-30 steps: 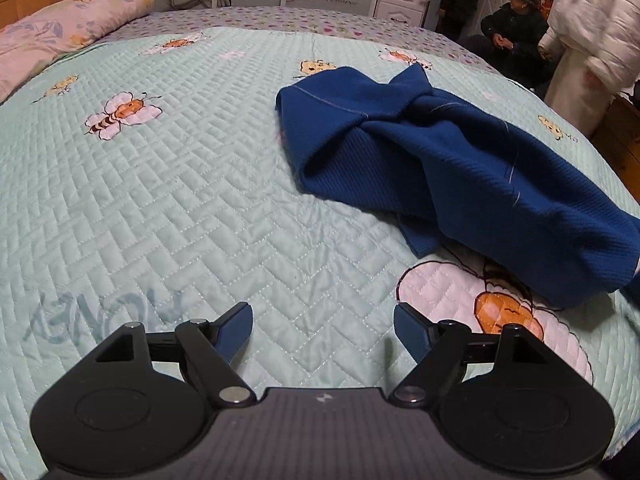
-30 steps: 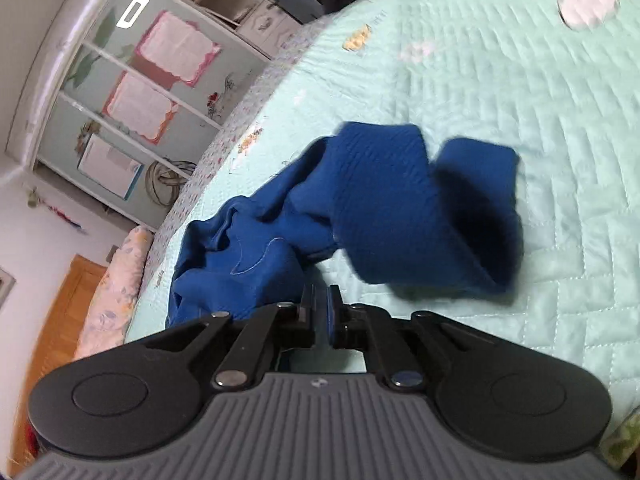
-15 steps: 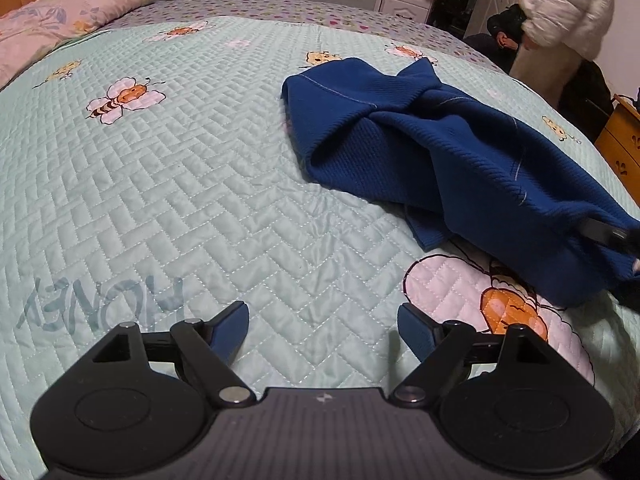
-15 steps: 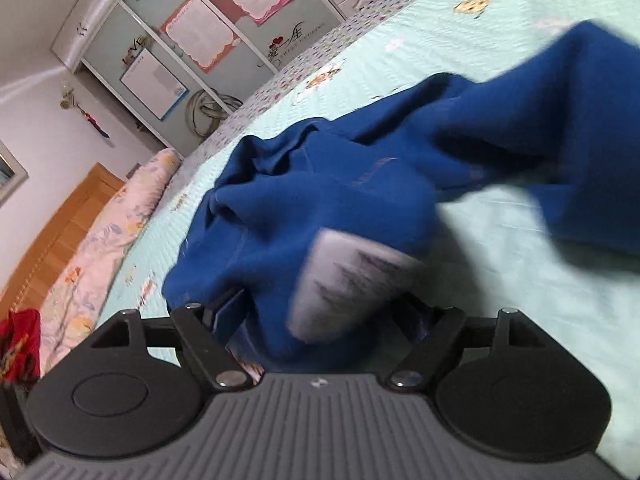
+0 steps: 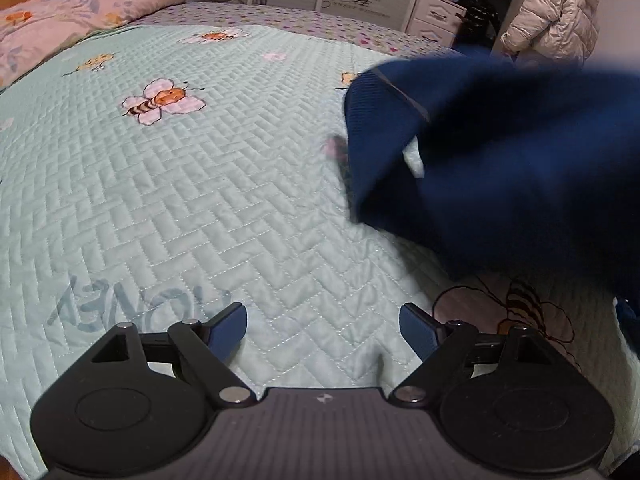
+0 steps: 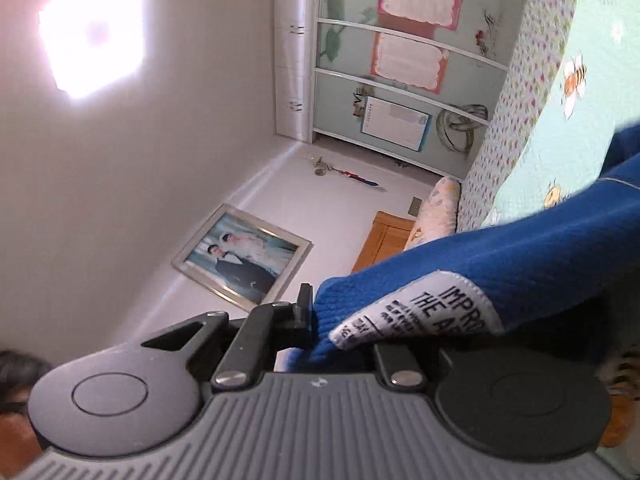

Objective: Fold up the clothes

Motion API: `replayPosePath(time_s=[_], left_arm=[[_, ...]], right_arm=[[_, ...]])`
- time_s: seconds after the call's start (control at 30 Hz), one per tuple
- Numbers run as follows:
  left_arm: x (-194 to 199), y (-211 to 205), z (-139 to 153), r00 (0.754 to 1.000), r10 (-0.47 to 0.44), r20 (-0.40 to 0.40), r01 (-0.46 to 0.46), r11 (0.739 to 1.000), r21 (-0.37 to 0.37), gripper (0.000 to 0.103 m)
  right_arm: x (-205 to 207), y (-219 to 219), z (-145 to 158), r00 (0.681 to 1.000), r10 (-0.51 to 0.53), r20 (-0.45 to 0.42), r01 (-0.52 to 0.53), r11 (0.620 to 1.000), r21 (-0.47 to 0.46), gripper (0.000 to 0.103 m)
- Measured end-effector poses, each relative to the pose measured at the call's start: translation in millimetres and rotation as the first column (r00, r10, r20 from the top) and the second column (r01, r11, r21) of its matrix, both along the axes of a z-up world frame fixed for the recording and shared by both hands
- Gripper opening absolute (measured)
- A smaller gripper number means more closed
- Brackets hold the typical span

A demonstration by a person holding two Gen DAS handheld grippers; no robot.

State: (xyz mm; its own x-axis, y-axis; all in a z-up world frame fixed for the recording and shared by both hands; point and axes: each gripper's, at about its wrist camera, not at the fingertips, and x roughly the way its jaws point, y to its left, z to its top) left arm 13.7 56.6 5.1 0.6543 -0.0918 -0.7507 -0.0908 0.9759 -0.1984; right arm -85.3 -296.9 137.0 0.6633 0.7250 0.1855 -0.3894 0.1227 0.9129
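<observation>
One dark blue ribbed knit garment (image 5: 500,160) is hanging in the air over the right side of the bed, lifted clear of the quilt where the left wrist view shows it, and smeared by motion there. It is looking soft and limp, draping in heavy folds rather than holding any shape, so I judge it fairly thick and of moderate weight, unlikely to slip from rubber pads but sure to sag and twist when held at one point only. The right gripper (image 6: 340,332) is clamped on a fold of the knit close to a white woven label with black print (image 6: 420,312), probably sewn at a neck or side seam; a second hold on a matching hem or shoulder edge would probably be needed to spread it flat. The left gripper (image 5: 322,330) is hovering low over the pale green quilted bedspread with bee prints (image 5: 180,200), its fingers wide apart and holding nothing.

Much is staying unclear. Sleeves, collar and hem are not telling themselves apart in the bunched cloth, and the garment's lower end is running out of both views. The right gripper's far finger is buried under the knit. A floral pillow (image 5: 80,12) and a person in a pale padded coat (image 5: 556,8) are sitting at the edges.
</observation>
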Motion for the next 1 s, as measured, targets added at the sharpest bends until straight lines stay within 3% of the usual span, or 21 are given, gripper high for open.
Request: replayPosePath(time_s=[0.07,0.1,0.17,0.23,0.33,0.5,0.6,0.63,0.73,0.8,0.87,0.9,1.0], left_arm=[[0.4,2.4,-1.5,1.0,0.008,-0.003,-0.008,1.0,-0.007,0.085],[0.5,3.6,-2.2,1.0,0.012,-0.005,-0.013,1.0,-0.01,0.085],[0.8,0.7,-3.5,1.0,0.0,-0.008,-0.001,1.0,-0.004,0.085],[-0.4,-0.5,-3.7,1.0,-0.011,-0.005,0.011,1.0,0.007,0.085],[4.1,-2.9,-5.7,1.0,-0.02,-0.004,0.02,0.999,0.031,0.086],[29.0,-9.2,-8.2,1.0,-0.018,0.005,0.018,1.0,0.003,0.086],[47.4,-21.1,-9.9,0.999,-0.054,0.01,0.053,0.998,0.031,0.086],[52.3,-22.5,-10.0,0.997,-0.07,0.009,0.07,0.998,-0.003,0.086],[57.3,-12.0,-8.4,0.999,-0.052,0.016,0.054,0.973,-0.223,0.086],[53.3,-14.9,-3.0,0.997,-0.052,0.054,0.061,0.983,-0.171,0.086],[48.7,-29.9,1.9,0.991,-0.1,0.093,0.097,0.995,0.036,0.086],[45.8,-37.9,4.0,0.985,-0.132,0.11,0.116,0.983,0.141,0.086],[37.2,-58.9,4.0,0.962,-0.224,0.155,0.173,0.943,0.284,0.086]], right_arm=[[-17.9,-27.3,-18.6,0.985,-0.113,-0.128,0.089,0.98,-0.175,0.019],[-25.1,-38.3,-33.9,0.957,-0.189,-0.219,0.119,0.947,-0.299,0.029],[-37.6,-53.4,-67.6,0.858,-0.351,-0.375,0.109,0.838,-0.535,0.038],[-55.1,-59.8,-92.1,0.754,-0.497,-0.429,0.073,0.713,-0.697,0.038],[-88.0,-62.3,-94.5,0.739,-0.541,-0.402,0.11,0.685,-0.72,0.038],[-108.0,-55.8,-76.1,0.692,-0.648,-0.318,0.125,0.54,-0.832,0.047],[-89.8,-49.7,-75.1,0.686,-0.664,-0.295,0.176,0.546,-0.819,0.051],[-85.6,-48.6,-76.1,0.689,-0.662,-0.297,0.184,0.556,-0.811,0.051],[-63.0,-45.8,-84.2,0.698,-0.639,-0.323,0.188,0.598,-0.779,0.052],[-58.0,-42.2,-89.2,0.702,-0.626,-0.339,0.185,0.62,-0.763,0.053],[-57.4,-35.8,-90.9,0.709,-0.611,-0.351,0.175,0.636,-0.752,0.054],[-55.7,-32.6,-93.8,0.715,-0.599,-0.36,0.163,0.644,-0.747,0.054],[-51.6,-23.7,-102.1,0.729,-0.566,-0.385,0.134,0.669,-0.731,0.055]])
